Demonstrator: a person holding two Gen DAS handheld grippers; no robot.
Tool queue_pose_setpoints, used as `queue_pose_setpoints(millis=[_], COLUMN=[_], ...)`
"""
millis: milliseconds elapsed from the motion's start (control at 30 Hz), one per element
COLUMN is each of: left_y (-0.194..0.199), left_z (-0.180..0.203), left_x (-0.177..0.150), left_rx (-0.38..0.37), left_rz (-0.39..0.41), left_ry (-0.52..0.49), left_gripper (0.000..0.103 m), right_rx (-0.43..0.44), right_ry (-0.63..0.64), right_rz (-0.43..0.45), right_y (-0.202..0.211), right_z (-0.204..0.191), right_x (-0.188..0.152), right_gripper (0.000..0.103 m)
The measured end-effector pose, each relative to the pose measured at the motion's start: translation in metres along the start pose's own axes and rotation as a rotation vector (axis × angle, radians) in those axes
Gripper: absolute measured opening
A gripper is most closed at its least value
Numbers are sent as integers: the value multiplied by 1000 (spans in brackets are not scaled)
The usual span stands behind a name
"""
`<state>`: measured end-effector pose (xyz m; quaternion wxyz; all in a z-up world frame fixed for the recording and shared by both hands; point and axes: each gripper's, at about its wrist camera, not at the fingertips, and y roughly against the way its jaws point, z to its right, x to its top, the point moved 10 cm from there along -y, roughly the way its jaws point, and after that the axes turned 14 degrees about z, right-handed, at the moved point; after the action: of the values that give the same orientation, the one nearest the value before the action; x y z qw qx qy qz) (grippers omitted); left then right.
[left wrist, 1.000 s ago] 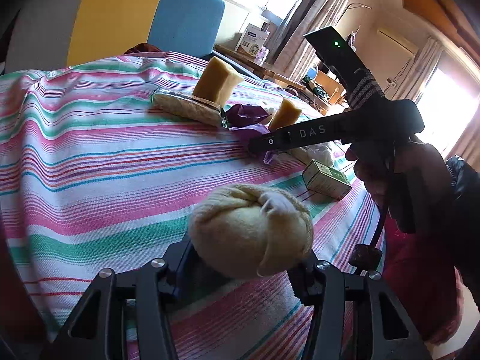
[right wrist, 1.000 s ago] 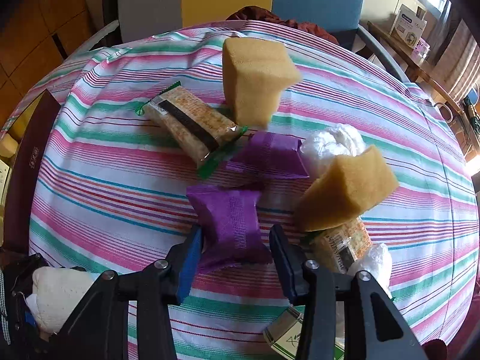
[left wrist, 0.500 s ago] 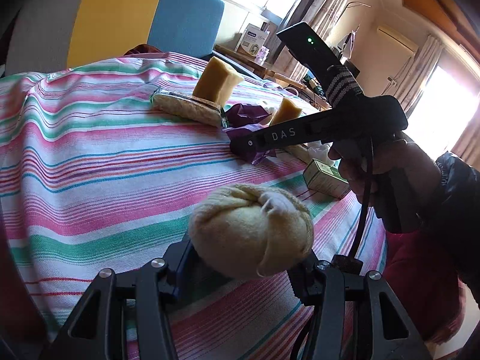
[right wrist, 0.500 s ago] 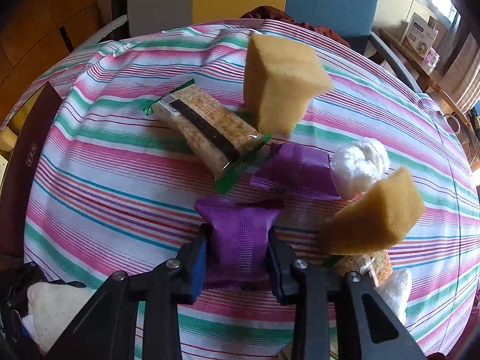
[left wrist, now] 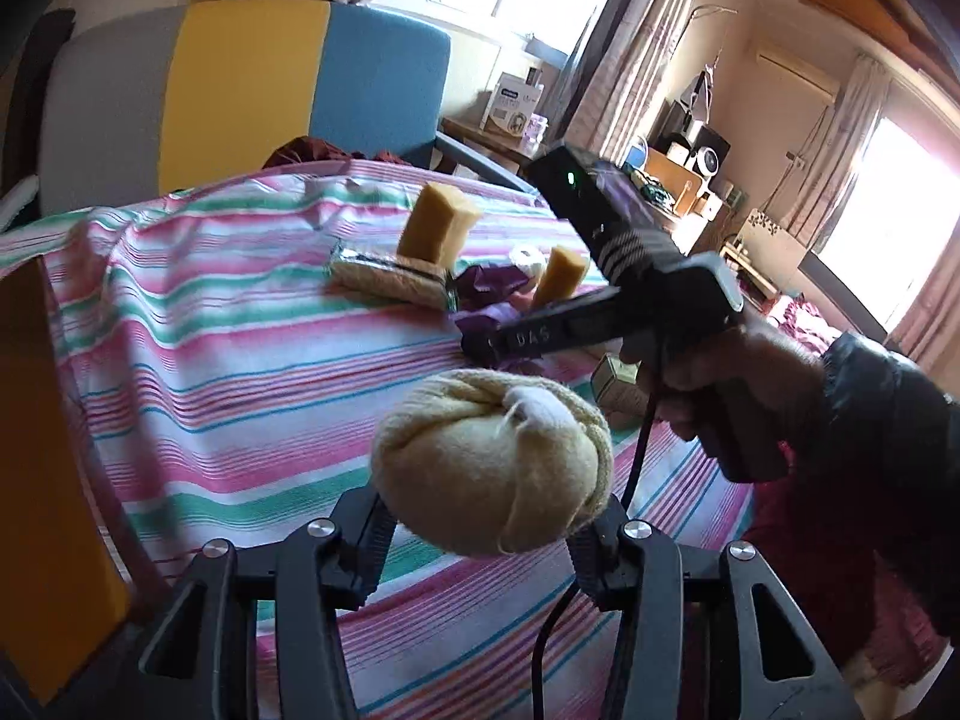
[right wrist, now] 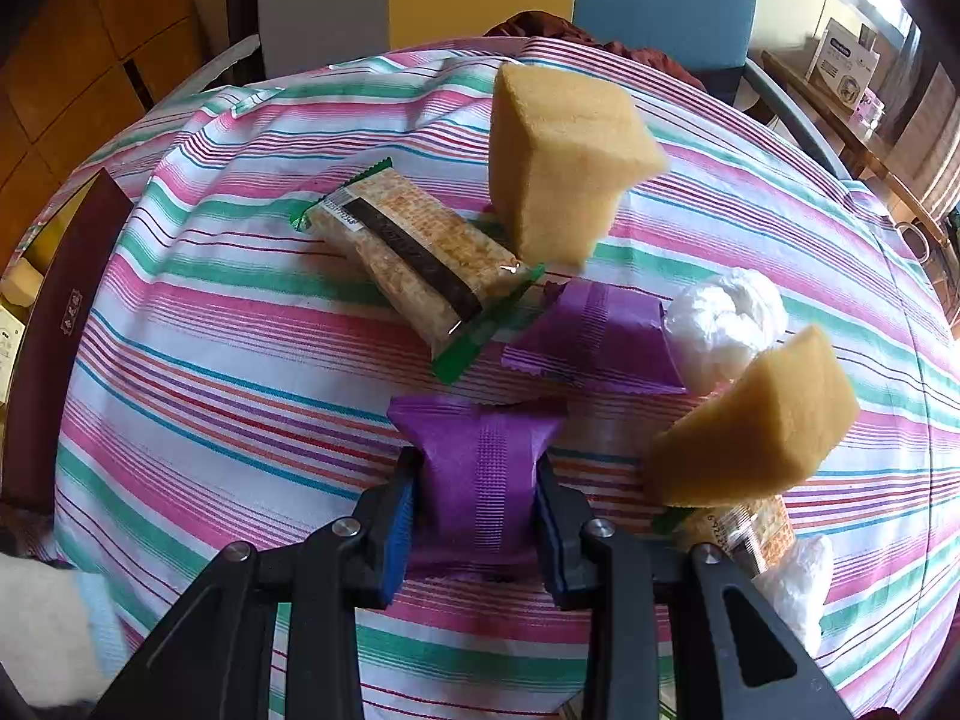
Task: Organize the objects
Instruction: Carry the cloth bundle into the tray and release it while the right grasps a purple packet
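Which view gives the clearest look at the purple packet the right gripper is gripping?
The right wrist view: the purple packet fills the centre, pinched between the right gripper pads. In the left wrist view only a sliver of it shows, behind the right gripper's finger.

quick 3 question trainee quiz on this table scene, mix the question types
1. True or false: the right gripper is shut on a purple packet.
2. What does the left gripper hold? A) sponge B) rolled sock C) cracker pack
3. How many yellow sponges stand on the striped cloth?

Key:
1. True.
2. B, the rolled sock, jaws closing on it.
3. Two: tall sponge and small sponge.
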<state>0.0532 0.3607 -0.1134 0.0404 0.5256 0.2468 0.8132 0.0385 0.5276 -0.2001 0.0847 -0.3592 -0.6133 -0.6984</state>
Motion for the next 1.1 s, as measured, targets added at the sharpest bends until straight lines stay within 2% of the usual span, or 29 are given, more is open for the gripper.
queue_pose_setpoints(millis=[133, 200, 267, 367, 467, 600, 733, 867, 1100], left_y=[53, 85, 117, 164, 202, 229, 233, 232, 231], left_z=[-35, -67, -108, -173, -223, -260, -267, -265, -263], left_x=[27, 34, 34, 20, -5, -39, -55, -59, -60], left_rx=[93, 168, 287, 481, 680, 821, 867, 876, 871], left_rz=[47, 63, 65, 55, 10, -37, -56, -61, -58], left_ry=[53, 102, 145, 188, 164, 203, 207, 169, 171], left_gripper=[51, 51, 51, 51, 51, 51, 52, 53, 54], right_rx=[-6, -7, -6, -8, -8, -8, -8, -8, -8], right_ry=[9, 14, 11, 13, 17, 15, 11, 10, 10], right_rz=[1, 0, -1, -3, -4, -5, -4, -4, -4], right_y=[4, 1, 5, 5, 5, 6, 7, 8, 8], right_z=[2, -3, 2, 2, 2, 3, 4, 6, 7], right_x=[-3, -2, -6, -6, -6, -7, -8, -8, -9], right_gripper=[34, 34, 34, 34, 34, 34, 34, 34, 34])
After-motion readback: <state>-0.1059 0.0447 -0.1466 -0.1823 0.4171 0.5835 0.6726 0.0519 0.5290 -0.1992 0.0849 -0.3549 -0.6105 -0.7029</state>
